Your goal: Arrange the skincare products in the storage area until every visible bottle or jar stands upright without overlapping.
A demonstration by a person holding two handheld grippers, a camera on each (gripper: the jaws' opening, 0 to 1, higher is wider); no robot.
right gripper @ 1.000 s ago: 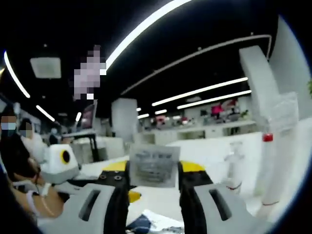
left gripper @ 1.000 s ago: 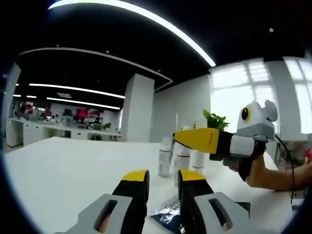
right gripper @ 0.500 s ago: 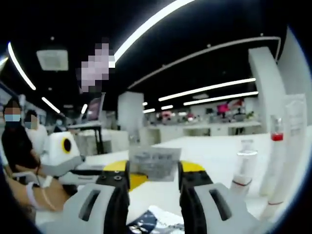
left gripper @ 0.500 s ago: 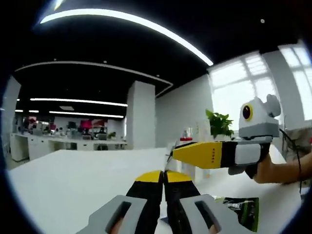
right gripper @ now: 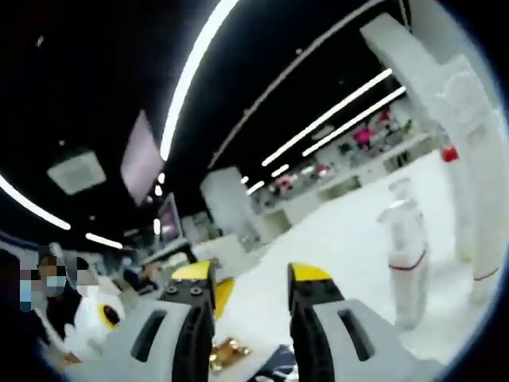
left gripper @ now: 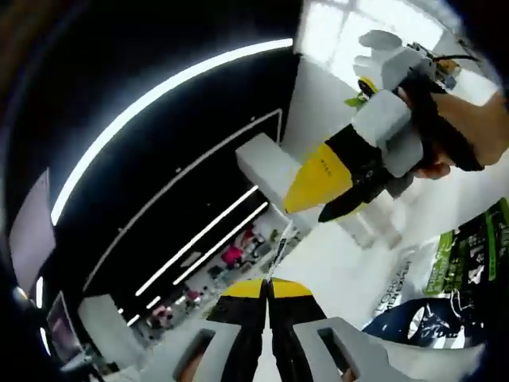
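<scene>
**Right gripper nearer the standing bottles**

While your left gripper (left gripper: pixel 267 288) sits clenched on nothing, your right gripper (right gripper: pixel 250 280) stands released and empty. Flat packets (left gripper: pixel 469 247) lie beyond the left jaws. Off to the right of your right jaws, the clear bottle (right gripper: pixel 406 255) stands upright, the red-capped tube (right gripper: pixel 459 207) just beyond, apart. I see no container.

1. A clear bottle (right gripper: pixel 404 255) with a red band near its base stands upright on the white tabletop (right gripper: pixel 334 255).
2. A taller white bottle (right gripper: pixel 469 191) with a red cap stands just beside it.
</scene>
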